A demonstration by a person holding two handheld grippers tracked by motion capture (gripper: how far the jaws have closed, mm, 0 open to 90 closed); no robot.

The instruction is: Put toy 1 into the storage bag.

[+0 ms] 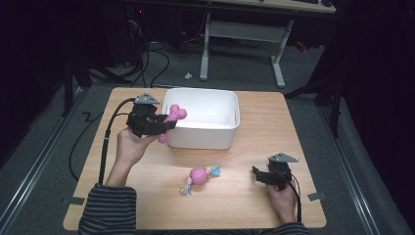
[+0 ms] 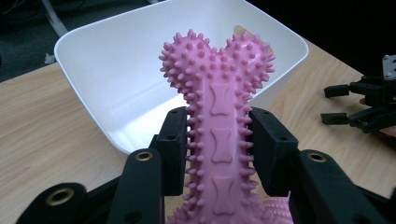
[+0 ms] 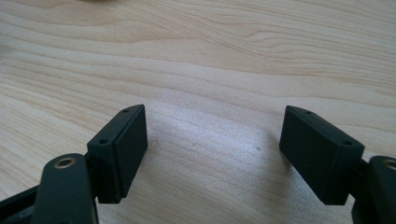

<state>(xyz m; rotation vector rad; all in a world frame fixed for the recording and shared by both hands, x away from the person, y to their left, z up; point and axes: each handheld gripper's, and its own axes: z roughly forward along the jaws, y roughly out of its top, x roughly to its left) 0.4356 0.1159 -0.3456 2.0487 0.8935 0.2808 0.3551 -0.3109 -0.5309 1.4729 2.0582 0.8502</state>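
At the left, the left gripper (image 1: 164, 125) clamps a pink spiky rubber bone toy (image 2: 219, 121) by its shaft, over the near left rim of a white plastic tub (image 1: 230, 128). At the right, the right gripper (image 3: 212, 154) rests on the wooden table (image 3: 210, 56), jaws wide apart and holding nothing.

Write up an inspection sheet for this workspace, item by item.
Surface: wooden table, bare grain under the right gripper.
Job's things: pink spiked bone toy held at the near rim of the white bin; the bin looks empty.
Clutter: pink knitted toy with blue and yellow ends lying on the table in front of the bin.
Grippers: left gripper shut on the bone's shaft; right gripper open, nothing between its jaws, low over the table.
Cables: black cable trailing from the left gripper; more on the floor behind.
Surroundings: dark room, white desk frame beyond the table.
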